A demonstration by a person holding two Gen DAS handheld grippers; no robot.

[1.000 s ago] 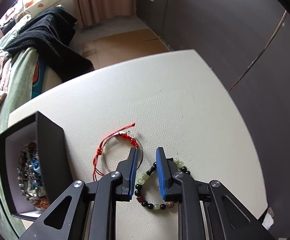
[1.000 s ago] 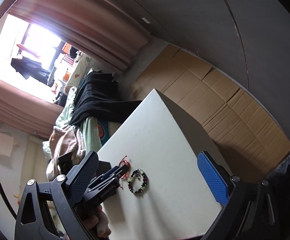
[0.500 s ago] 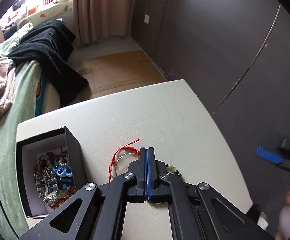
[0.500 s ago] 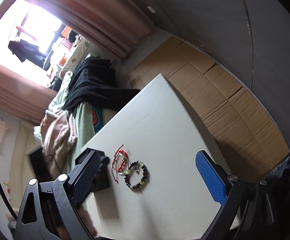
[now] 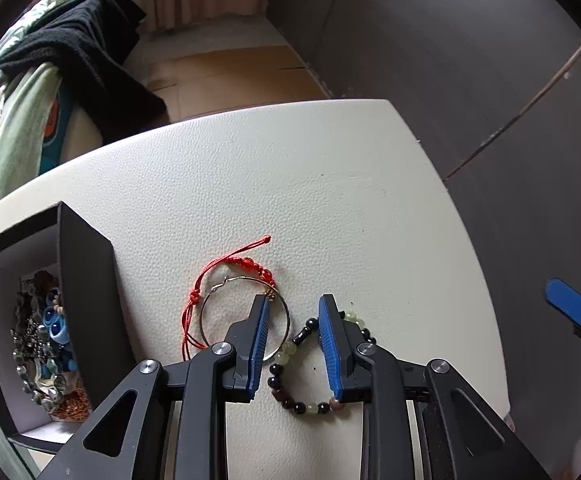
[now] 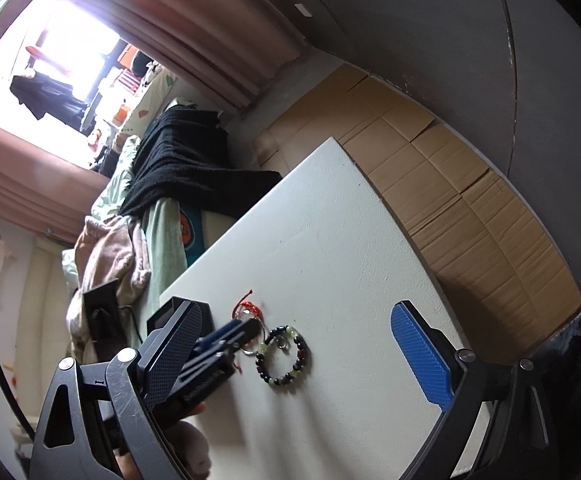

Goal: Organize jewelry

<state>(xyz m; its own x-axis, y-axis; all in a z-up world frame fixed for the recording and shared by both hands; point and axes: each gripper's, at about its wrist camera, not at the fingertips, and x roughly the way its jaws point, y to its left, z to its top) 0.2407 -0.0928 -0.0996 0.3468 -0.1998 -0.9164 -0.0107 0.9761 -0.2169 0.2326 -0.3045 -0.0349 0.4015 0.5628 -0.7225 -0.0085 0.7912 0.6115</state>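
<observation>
A bead bracelet [image 5: 290, 350] of black and pale green beads lies on the cream table [image 5: 290, 184], also in the right wrist view [image 6: 284, 356]. Beside it lie a silver hoop [image 5: 210, 320] and a red cord bracelet [image 5: 226, 266]. My left gripper [image 5: 292, 304] is open low over the table, its fingers straddling the bead bracelet's left side. An open black box [image 5: 86, 280] holding several jewelry pieces stands to its left. My right gripper [image 6: 294, 322] is open wide and empty, held off the table's right side.
A bed with a black blanket [image 5: 78, 48] and green bedding stands beyond the table's far left. Cardboard sheets [image 6: 450, 184] cover the floor past the table's far edge. A dark wall [image 5: 470, 60] runs on the right.
My left gripper was shut and higher half a second ago; now it is open and low over the bead bracelet. The right gripper stays open.
</observation>
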